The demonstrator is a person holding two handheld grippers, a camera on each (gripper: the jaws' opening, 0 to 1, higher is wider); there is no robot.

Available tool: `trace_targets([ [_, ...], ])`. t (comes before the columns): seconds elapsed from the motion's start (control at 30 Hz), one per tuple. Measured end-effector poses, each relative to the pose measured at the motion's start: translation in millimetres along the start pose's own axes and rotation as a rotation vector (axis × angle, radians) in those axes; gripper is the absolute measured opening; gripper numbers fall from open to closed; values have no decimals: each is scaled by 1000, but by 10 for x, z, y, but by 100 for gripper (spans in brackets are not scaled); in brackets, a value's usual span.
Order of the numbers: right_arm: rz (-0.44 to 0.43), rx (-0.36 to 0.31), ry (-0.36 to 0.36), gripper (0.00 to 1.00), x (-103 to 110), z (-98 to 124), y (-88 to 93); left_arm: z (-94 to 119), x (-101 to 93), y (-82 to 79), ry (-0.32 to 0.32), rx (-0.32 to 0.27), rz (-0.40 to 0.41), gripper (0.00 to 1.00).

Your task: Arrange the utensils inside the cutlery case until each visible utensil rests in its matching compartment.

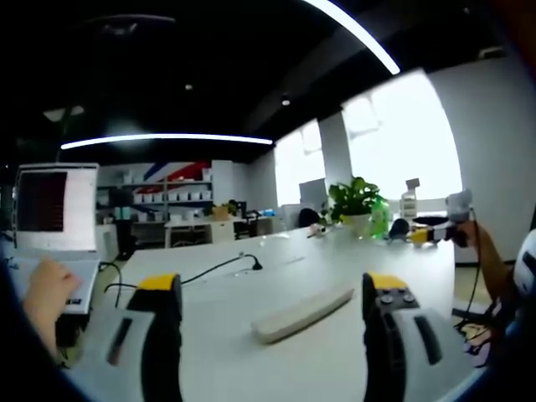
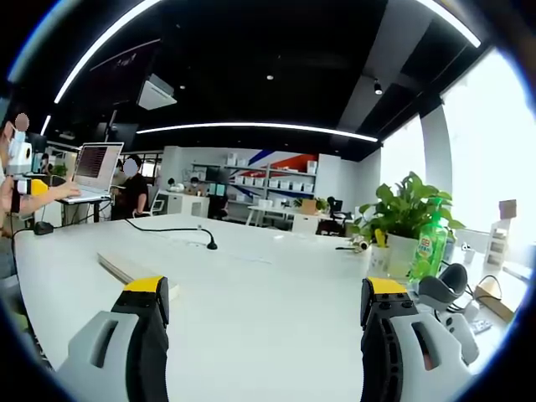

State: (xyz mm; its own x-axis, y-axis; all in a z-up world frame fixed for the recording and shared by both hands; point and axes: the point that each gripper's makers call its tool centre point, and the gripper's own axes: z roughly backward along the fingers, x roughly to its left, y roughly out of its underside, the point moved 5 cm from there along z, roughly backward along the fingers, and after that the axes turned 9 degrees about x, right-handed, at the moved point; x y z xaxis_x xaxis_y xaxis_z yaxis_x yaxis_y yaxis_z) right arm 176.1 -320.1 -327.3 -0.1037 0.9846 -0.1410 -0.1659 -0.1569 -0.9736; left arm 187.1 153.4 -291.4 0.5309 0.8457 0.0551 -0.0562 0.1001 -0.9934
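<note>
So this looks like the very start, nothing picked up yet. Both tongs are spread wide with nothing between them: the left tongs hang just over the white desk, and the right tongs do the same from the other side. The case is a long, pale, flat thing lying on the desk right between the left jaws in the left gripper view, a little way ahead of the tips. In the right gripper view I think it's the same case sitting off to the left, just past the left jaw. It looks closed or lying flat from here, and I can't make out any utensils or compartments at this angle, so no clue what goes where yet. Other stuff around: a laptop with someone's hand on it, a black cable snaking across the desk, a plant and a green bottle at the far end. My guess for the next move: bring the left tongs forward and down onto the case, steady it, and get it open or turned so the insides show, with the right tongs swinging left to help.
</note>
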Motion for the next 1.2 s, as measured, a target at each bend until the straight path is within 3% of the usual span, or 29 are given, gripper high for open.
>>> trace_targets([
  [1.2, 5, 5, -3, 99, -4, -18, 1, -19, -17, 9, 4, 7, 1, 94],
])
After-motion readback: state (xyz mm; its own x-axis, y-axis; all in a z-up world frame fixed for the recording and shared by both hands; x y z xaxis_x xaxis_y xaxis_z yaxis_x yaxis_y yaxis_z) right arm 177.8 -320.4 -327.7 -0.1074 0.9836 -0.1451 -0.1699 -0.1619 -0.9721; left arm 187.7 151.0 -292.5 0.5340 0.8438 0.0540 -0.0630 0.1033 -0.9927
